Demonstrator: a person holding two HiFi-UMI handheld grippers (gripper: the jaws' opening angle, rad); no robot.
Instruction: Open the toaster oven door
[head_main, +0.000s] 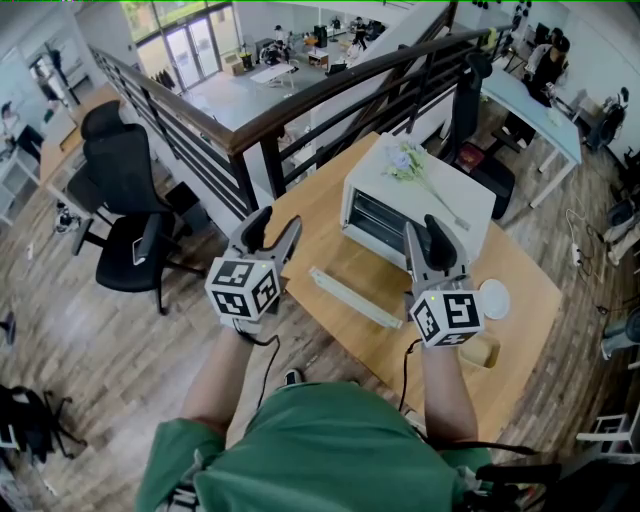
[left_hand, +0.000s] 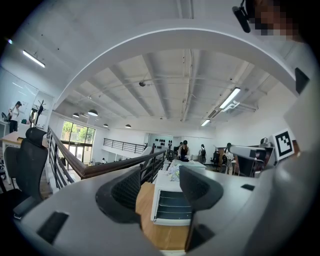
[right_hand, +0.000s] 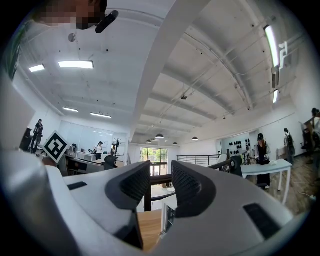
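Metal casing and a glass door are what we judge the white toaster oven (head_main: 455, 195) to be. It looks stiff, light enough to slide on the wooden table (head_main: 520, 290) if tugged hard, and smooth enough that pads could slip on it. It stands straight ahead of the right gripper (head_main: 425, 235) and ahead and to the right of the left gripper (head_main: 275, 228).

Both pairs of jaws stand apart with nothing between them. In the left gripper view the left gripper (left_hand: 157, 187) shows a wide gap, and the oven front (left_hand: 172, 205) with its rack bars sits beyond it. In the right gripper view the right gripper (right_hand: 161, 182) shows a narrower gap, with a corner of the oven (right_hand: 169, 217) low beyond it.

A long pale bar (head_main: 352, 296) lies low between the two grippers, on the near side of the oven front. We take it for the door's top rail or handle, with the table showing through the glass behind it. If so, the door already hangs folded down, though we cannot be certain.

That bar is the place to take hold: across its thin section, near its middle, so the hinge turns evenly. We would avoid the glass itself, which is brittle and offers no edge. The door should swing stiffly about its lower hinge, so a pull wants to follow an arc, gently. The other jaws could steady the casing from the side. A sprig of flowers (head_main: 405, 160) lies loose on the oven top and could roll off if the body is jolted.
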